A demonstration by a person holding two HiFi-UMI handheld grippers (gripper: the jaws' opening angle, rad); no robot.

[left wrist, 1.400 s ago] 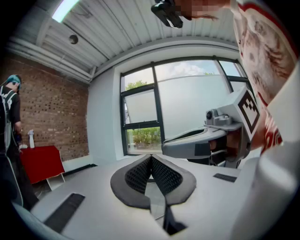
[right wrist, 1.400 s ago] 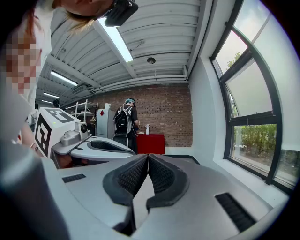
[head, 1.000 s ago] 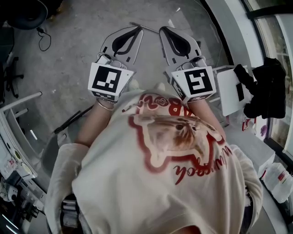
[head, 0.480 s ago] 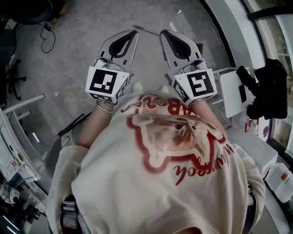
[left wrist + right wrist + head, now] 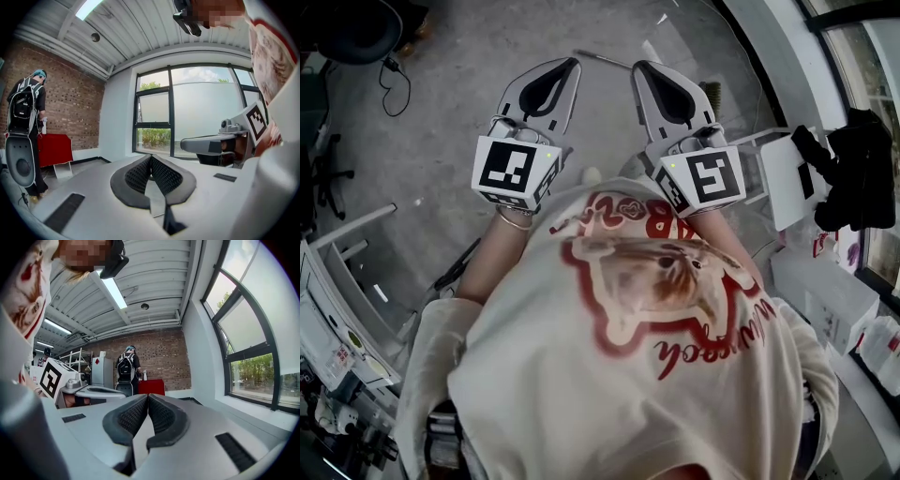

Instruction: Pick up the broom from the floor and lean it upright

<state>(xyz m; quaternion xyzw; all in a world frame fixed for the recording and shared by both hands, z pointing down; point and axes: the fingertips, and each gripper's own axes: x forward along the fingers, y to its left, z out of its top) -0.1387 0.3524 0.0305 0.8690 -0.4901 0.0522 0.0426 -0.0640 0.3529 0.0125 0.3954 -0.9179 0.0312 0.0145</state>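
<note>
Over the last second I carried both hands a little way across the room. My left gripper point(image 5: 573, 63) and right gripper point(image 5: 638, 66) kept side by side in front of my chest, tips pointing out over the concrete floor point(image 5: 459, 112). Both stayed clenched, the ribbed pads meeting at the tips with nothing between them. What did change was the ground beyond them. A tuft of bristles point(image 5: 710, 92), which I took for the broom's head, had come into sight just right of the right gripper. The thin broom handle point(image 5: 602, 60) lay on the floor between and just past the two tips. So the broom was still down and untouched. I judged myself still on the approach: I would have to open a gripper and stoop before any pickup.

Much stayed hidden. The right gripper covered the stretch between handle and bristles, so I could not be sure they were one piece. My shirt point(image 5: 656, 309) blocked the floor right at my feet. Neither gripper view showed the broom at all. Both looked level, at windows, a brick wall and a person with a backpack point(image 5: 26, 108), so how near the tips were to the handle I could not tell.
</note>
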